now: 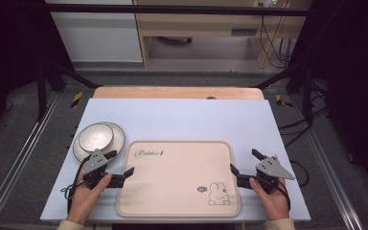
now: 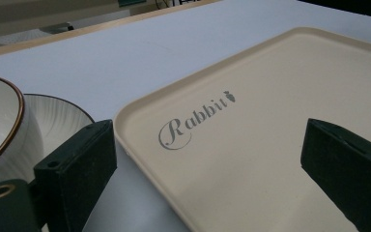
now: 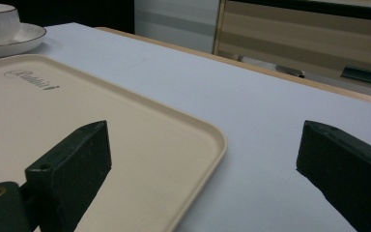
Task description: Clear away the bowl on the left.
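1 beige tray (image 1: pixel 177 177), 1 white bowl (image 1: pixel 94 136) and 1 white plate (image 1: pixel 117 139) are seen on a pale blue-grey table top (image 1: pixel 182 117); 2 hand-held grippers are counted. The tray is rectangular with rounded corners and a low raised rim, matte and smooth. "Rabbit" is printed on it in grey script with a small carrot mark, and a rabbit drawing (image 1: pixel 219 194) is placed near its right front corner. The bowl is set on the plate, just left of the tray's far left corner; both are ribbed, and a thin brown rim line is carried by each.

The left gripper (image 1: pixel 122 170) is held released, jaws wide apart, straddling the tray's left edge with nothing grasped. The right gripper (image 1: pixel 244 163) is likewise held spread, at the tray's right edge, nothing between its black jaws.
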`<state>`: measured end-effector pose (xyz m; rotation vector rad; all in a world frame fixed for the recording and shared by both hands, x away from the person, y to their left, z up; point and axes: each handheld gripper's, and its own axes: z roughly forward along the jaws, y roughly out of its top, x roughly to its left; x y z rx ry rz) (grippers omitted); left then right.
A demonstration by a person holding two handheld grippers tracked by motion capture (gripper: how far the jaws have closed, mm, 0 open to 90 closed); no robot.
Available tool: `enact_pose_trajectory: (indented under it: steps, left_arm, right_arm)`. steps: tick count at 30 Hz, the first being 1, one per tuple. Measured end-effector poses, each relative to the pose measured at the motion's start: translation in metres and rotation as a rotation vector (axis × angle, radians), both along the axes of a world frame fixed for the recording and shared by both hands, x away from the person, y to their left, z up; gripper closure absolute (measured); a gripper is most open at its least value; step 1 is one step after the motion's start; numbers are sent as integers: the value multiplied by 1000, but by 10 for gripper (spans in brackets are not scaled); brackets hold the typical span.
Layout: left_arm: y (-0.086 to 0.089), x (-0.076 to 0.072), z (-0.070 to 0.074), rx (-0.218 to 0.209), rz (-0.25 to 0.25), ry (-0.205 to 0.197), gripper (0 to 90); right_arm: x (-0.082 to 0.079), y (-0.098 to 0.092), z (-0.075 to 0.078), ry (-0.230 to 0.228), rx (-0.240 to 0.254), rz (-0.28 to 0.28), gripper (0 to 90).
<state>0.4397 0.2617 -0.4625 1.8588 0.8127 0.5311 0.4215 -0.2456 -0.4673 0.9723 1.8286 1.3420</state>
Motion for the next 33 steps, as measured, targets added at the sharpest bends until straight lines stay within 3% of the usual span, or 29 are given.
enact_pose_trajectory:
  steps: [6, 12, 15, 19, 23, 26, 29, 33]
  left_arm:
    - [2, -2, 3, -7, 5, -6, 55]
    - [4, -3, 8, -23, 9, 13, 54]
    - [8, -1, 14, -44, 0, 22, 54]
    - [14, 8, 28, -51, 17, 3, 53]
    - [19, 21, 44, -34, 36, -6, 53]
    - [22, 32, 52, 3, 52, 0, 53]
    - [28, 43, 60, 64, 83, 26, 62]
    - [36, 53, 63, 77, 127, 53, 56]
  right_arm:
    - [-1, 2, 1, -1, -3, -6, 47]
    - [-2, 1, 3, -7, 3, -21, 42]
    - [-1, 2, 2, -5, 0, -19, 41]
    - [0, 1, 1, -5, 6, -15, 41]
    - [0, 2, 0, 2, 2, -16, 41]
    - [0, 4, 0, 2, -2, -19, 41]
    - [0, 5, 0, -3, -7, -12, 41]
    - [0, 6, -1, -3, -17, -7, 42]
